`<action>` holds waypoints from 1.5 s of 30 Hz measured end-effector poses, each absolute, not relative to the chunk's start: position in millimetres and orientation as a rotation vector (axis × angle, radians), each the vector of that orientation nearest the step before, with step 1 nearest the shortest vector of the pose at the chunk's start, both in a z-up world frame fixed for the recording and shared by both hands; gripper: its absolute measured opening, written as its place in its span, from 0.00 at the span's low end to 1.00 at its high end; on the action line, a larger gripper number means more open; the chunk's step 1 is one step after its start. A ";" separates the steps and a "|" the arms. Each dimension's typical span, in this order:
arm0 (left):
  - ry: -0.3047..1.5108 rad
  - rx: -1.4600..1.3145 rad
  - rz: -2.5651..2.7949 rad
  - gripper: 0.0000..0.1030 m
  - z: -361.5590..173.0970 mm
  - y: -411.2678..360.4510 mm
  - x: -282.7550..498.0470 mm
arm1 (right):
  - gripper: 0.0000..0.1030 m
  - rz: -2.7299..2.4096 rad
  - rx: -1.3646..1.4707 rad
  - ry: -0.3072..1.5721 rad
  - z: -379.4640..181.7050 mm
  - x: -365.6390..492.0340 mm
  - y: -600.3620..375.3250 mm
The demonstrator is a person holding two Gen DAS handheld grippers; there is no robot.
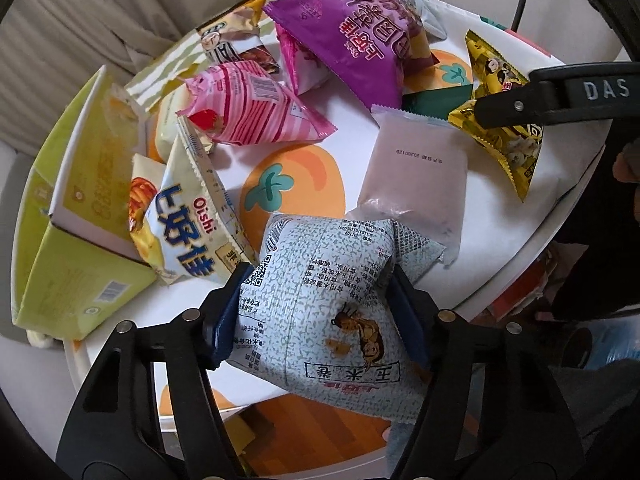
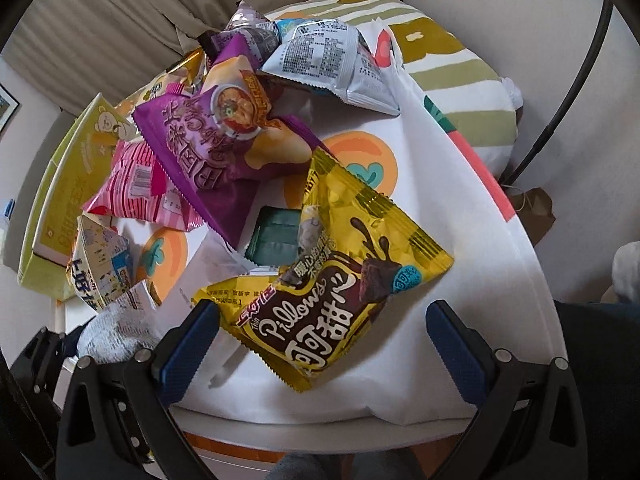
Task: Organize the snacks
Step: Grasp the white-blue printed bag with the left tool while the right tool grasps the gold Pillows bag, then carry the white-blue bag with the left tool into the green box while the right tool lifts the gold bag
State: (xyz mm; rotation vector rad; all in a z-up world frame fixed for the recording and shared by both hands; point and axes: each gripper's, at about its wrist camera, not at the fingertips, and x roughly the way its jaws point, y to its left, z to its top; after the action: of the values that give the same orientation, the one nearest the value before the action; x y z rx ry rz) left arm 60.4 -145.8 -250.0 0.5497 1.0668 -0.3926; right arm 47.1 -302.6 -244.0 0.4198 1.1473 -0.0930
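Note:
My left gripper [image 1: 320, 312] is shut on a pale blue speckled snack bag [image 1: 320, 304], its blue pads pressing both sides. My right gripper [image 2: 320, 340] is open, its jaws either side of the lower part of a yellow Pillows chocolate bag [image 2: 340, 280], not pinching it. That yellow bag also shows in the left wrist view [image 1: 500, 120], with my right gripper's black finger over it. A purple bag [image 2: 208, 140], a pink striped bag [image 1: 248, 108], an Oishi bag [image 1: 188, 236] and a pale pink sachet [image 1: 416, 184] lie on the table.
A yellow-green open cardboard box [image 1: 72, 216] stands at the table's left edge. The round table has a white cloth with orange fruit prints [image 1: 296, 184]. A silver-blue bag [image 2: 328, 64] and a striped cushion [image 2: 452, 68] lie at the far side. A small green packet [image 2: 276, 236] lies mid-table.

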 end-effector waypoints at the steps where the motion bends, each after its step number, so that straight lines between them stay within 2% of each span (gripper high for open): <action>1: 1.067 0.545 -0.389 0.60 -249.0 -145.1 60.8 | 1.00 -0.090 0.423 1.144 -244.5 48.3 -302.8; 8: 1.069 0.486 -0.364 0.60 -238.5 -136.8 57.3 | 0.97 -0.074 0.442 1.136 -247.9 61.4 -300.6; 10: 1.070 0.462 -0.364 0.60 -235.7 -134.4 57.1 | 0.87 -0.065 0.457 1.131 -249.9 64.1 -301.1; 12: 1.068 0.440 -0.363 0.60 -232.6 -132.5 58.2 | 0.67 -0.043 0.501 1.147 -257.2 67.6 -303.8; 14: 1.069 0.422 -0.361 0.59 -230.8 -131.1 59.0 | 0.66 -0.035 0.559 1.144 -263.3 68.1 -308.9; 18: 1.061 0.384 -0.352 0.59 -224.6 -127.9 59.8 | 0.57 -0.032 0.574 1.113 -259.2 64.4 -311.3; 29: 1.016 0.307 -0.346 0.59 -193.8 -128.0 58.7 | 0.51 -0.011 0.480 1.060 -223.4 55.8 -305.6; 39: 0.912 0.172 -0.287 0.59 -138.2 -115.9 64.2 | 0.50 0.050 0.303 0.942 -150.0 46.6 -296.5; 45: 0.833 0.056 -0.207 0.59 -97.8 -78.7 80.9 | 0.50 0.159 0.212 0.869 -104.3 60.3 -268.2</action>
State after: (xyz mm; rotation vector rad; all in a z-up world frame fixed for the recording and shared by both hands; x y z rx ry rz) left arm 80.9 -78.7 -97.8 0.0564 0.8331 -0.2067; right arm 60.3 -268.2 -104.3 0.2116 0.8689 0.1593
